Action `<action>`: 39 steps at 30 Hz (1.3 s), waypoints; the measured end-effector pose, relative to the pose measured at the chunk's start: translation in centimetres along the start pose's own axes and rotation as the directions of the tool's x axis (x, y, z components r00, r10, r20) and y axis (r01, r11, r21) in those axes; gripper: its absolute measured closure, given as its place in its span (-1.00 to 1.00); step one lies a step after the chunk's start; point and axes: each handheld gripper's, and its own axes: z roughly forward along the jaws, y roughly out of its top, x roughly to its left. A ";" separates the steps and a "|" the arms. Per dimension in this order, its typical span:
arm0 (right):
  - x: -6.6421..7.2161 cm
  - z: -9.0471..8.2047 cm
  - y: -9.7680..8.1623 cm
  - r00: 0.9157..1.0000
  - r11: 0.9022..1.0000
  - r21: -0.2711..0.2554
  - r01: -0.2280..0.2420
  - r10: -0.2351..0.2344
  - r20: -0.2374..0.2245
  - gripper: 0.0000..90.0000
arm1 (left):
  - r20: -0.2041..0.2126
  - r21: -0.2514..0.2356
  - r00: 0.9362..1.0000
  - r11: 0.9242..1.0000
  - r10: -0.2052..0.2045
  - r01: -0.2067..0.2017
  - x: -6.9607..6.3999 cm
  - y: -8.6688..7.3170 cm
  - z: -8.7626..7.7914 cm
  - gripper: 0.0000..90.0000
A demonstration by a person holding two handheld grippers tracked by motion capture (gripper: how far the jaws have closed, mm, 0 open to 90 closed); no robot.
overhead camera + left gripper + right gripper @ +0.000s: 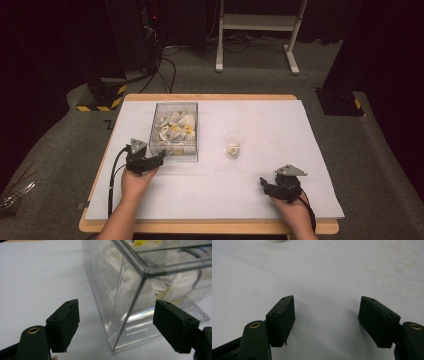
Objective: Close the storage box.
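Observation:
A clear plastic box (174,131) holding several white and yellow wrapped pieces stands on the white table sheet (260,195), left of centre. My left gripper (159,159) sits at the box's near left corner. In the left gripper view that corner of the box (140,297) stands between the wide-apart jaws of the left gripper (116,323), and the pads do not touch it. A small clear cup (234,144) with a pale yellow piece inside stands to the right of the box. My right gripper (263,184) rests open near the front right, and the right gripper (327,320) has only bare sheet between its jaws.
The sheet lies on a wooden table (210,227) whose edge shows at front and back. On the floor beyond stand a white frame stand (260,35), black posts and cables (160,65). A yellow-and-black striped base (102,97) sits by the far left corner.

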 end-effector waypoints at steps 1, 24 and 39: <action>0.0 0.0 0.0 1.000 1.000 0.000 0.000 0.000 0.000 -0.34 | 0.000 0.002 1.000 1.000 0.003 -0.003 0.0 -0.3 -0.2 -0.51; 0.0 0.0 0.0 1.000 1.000 0.000 -0.002 0.002 0.001 -0.35 | 0.066 0.176 0.992 0.978 0.104 -0.114 0.8 -6.2 -6.2 -0.55; 0.2 0.0 0.0 1.000 1.000 -0.002 0.003 -0.003 0.018 -0.36 | 0.113 0.176 0.982 0.970 0.149 -0.167 0.9 -6.4 -5.6 -0.67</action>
